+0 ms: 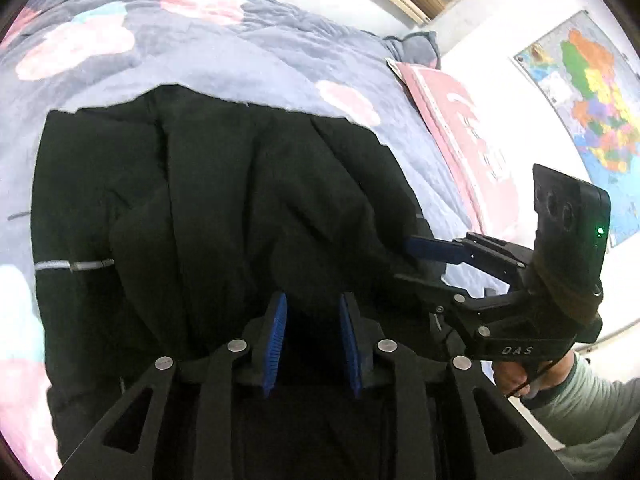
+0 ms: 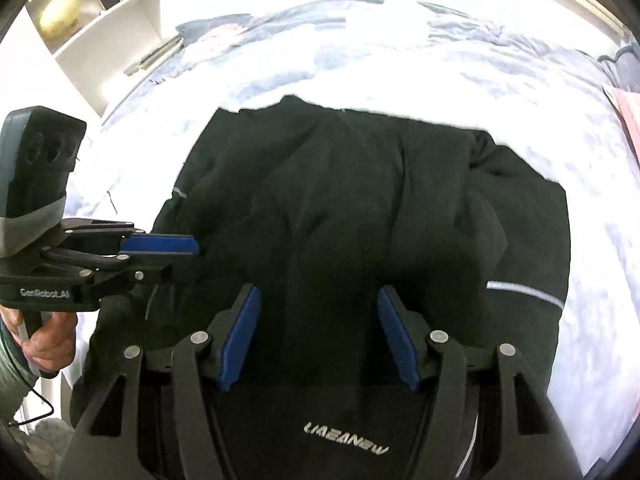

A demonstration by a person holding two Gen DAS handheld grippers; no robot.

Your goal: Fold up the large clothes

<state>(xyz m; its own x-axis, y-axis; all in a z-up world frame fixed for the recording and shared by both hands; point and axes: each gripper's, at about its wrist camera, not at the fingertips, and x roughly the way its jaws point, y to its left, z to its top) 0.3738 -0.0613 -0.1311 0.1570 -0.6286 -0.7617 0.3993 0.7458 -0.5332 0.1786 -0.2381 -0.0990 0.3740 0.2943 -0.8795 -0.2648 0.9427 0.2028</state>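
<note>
The bed (image 1: 240,52) fills both views, spread with a grey-blue quilt (image 1: 280,68) printed with pink blossoms; a pink pillow (image 1: 460,128) lies toward the wall and a map (image 1: 592,112) hangs there; white shelves (image 2: 100,28) stand on the other side. On the quilt lies the black jacket (image 2: 360,200), a large, dark garment already doubled into a bulky heap, with reflective stripes at a sleeve (image 2: 524,292) and a printed logo (image 2: 346,436) near the right wrist camera; it looks soft, thick and fairly heavy for cloth, likely to slump and slide on itself, so I judge it best taken by a firm pinch at an edge or corner of the stacked layers rather than by the loose middle. The left hand-held gripper (image 1: 312,340) sits low over the near edge of the jacket, its blue pads apart with dark cloth between and beneath them; whether it pinches any fold I cannot tell. The right hand-held gripper (image 2: 318,336) is likewise over the near hem, jaws wide apart, nothing clamped; each gripper shows in the other's view at the jacket's side.
</note>
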